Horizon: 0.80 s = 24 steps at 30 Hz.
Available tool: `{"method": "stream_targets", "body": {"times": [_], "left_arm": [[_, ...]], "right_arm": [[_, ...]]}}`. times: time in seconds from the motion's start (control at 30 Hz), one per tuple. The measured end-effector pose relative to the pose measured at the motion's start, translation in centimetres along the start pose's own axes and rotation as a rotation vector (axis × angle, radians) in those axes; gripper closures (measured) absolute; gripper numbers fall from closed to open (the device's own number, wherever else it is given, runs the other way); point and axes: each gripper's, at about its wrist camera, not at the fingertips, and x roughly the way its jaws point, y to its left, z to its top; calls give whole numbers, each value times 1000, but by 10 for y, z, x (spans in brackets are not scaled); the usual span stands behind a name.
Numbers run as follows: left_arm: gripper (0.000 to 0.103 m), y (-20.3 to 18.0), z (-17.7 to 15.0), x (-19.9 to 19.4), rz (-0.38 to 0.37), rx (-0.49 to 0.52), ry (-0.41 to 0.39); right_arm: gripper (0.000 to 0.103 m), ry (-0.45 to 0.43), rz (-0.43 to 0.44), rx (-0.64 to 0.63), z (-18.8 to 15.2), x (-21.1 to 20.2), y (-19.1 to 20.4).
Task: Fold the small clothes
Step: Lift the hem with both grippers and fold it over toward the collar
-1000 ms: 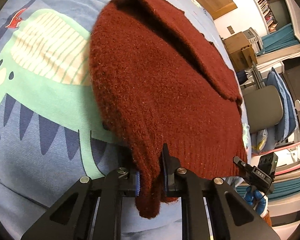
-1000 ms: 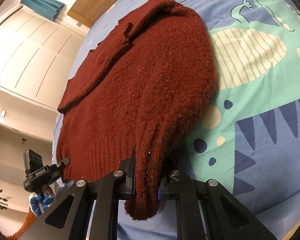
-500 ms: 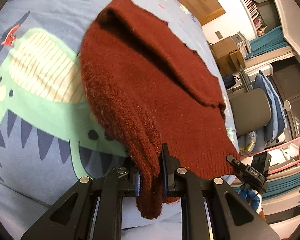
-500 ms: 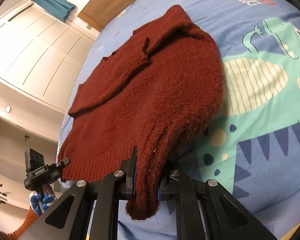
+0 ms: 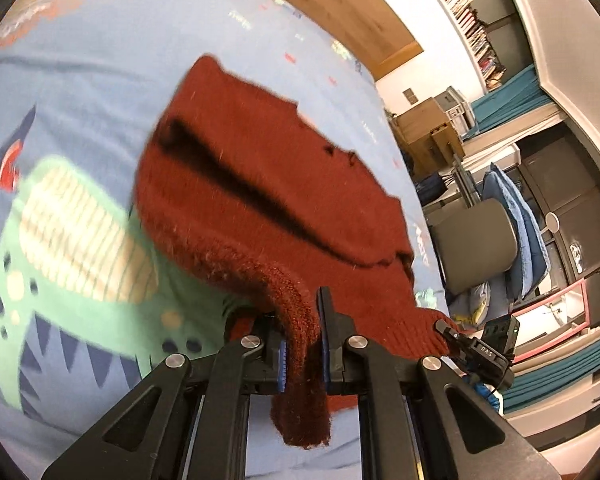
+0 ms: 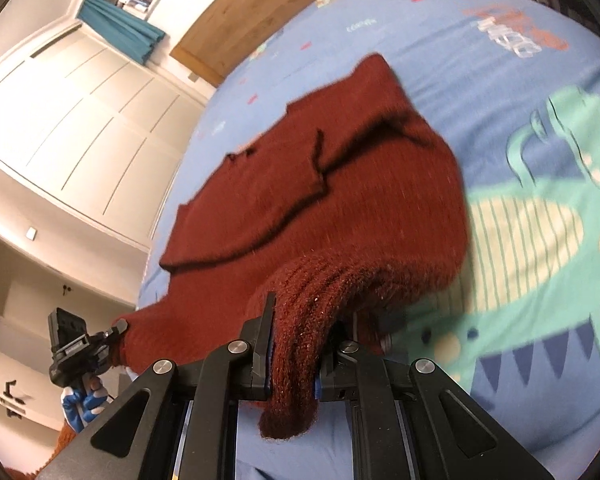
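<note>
Both grippers are clamped on the sweater (image 5: 260, 184) right now! The left gripper (image 5: 303, 344) has its jaws pinched tight on a bottom hem corner, the knit bunching and a tail hanging below at 6 o'clock. The right gripper (image 6: 294, 354) bites the other hem corner the same way. The sweater lies across the bed (image 5: 100, 60), on the dinosaur-print cover, its far end toward 12 o'clock and its near edge raised off the bed. It looks soft, thick and floppy, not slippery, so it will likely sag between the grips. The ribbed hem corners look like the firmest hold.
</note>
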Motion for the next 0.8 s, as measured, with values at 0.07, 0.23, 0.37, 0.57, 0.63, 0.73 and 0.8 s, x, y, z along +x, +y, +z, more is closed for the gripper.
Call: {"method": "stream_targets", "body": {"times": [0.07, 0.23, 0.37, 0.57, 0.63, 0.73, 0.8], "left_arm": [[94, -6, 14, -1, -12, 10, -16], [94, -23, 51, 1, -25, 44, -53], [94, -29, 83, 7, -19, 57, -91], [94, -18, 119, 37, 42, 37, -110], [94, -10, 129, 51, 74, 21, -105], [94, 6, 143, 72, 120, -4, -95], [94, 18, 151, 88, 152, -25, -82]], "right_arm": [[90, -18, 11, -1, 12, 0, 4], [90, -74, 22, -26, 51, -2, 18], [90, -111, 18, -35, 84, -1, 25], [90, -124, -14, -50, 129, 21, 34], [90, -114, -36, -38, 141, 36, 32], [89, -90, -71, -19, 155, 59, 26], [89, -76, -97, -2, 162, 73, 21]]}}
